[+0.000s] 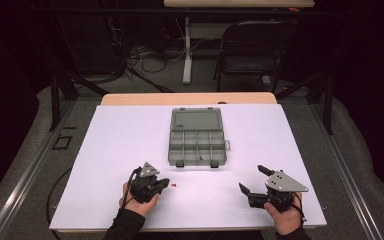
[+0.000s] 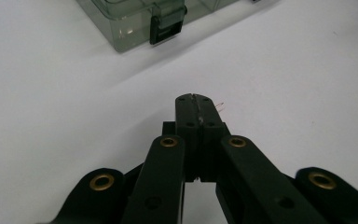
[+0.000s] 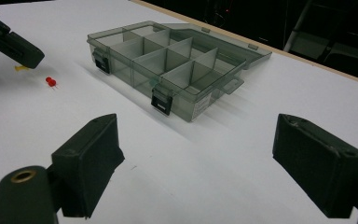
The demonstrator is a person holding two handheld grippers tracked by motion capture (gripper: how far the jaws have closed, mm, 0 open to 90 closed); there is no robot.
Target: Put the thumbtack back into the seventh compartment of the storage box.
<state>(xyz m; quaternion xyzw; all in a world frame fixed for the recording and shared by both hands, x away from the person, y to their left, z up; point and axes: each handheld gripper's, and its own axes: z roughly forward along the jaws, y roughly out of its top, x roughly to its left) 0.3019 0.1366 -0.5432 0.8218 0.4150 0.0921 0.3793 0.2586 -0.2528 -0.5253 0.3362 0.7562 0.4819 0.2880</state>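
**A:** What am I looking at on your side?

**B:** I'm holding the left gripper [image 1: 166, 184] low over the white table [image 1: 110, 150], near its front edge, and its jaws are pressing together. In the left gripper view two thin wire legs [image 2: 220, 106] are poking out beside the closed tips, so I'm clamping something small there; I cannot tell what. In the right gripper view a yellow bit [image 3: 21, 68] is showing under those jaws.

**A:** And the red piece?

**B:** The small red part [image 1: 174, 185] is lying on the table just beside the left gripper's tips, apart from them.

**A:** The box?

**B:** The grey compartment box [image 1: 197, 137] is sitting open mid-table, lid laid back, beyond both grippers.

**A:** Right hand?

**B:** I'm resting the right gripper [image 1: 252, 180] near the front right, jaws spread wide apart, nothing between them.
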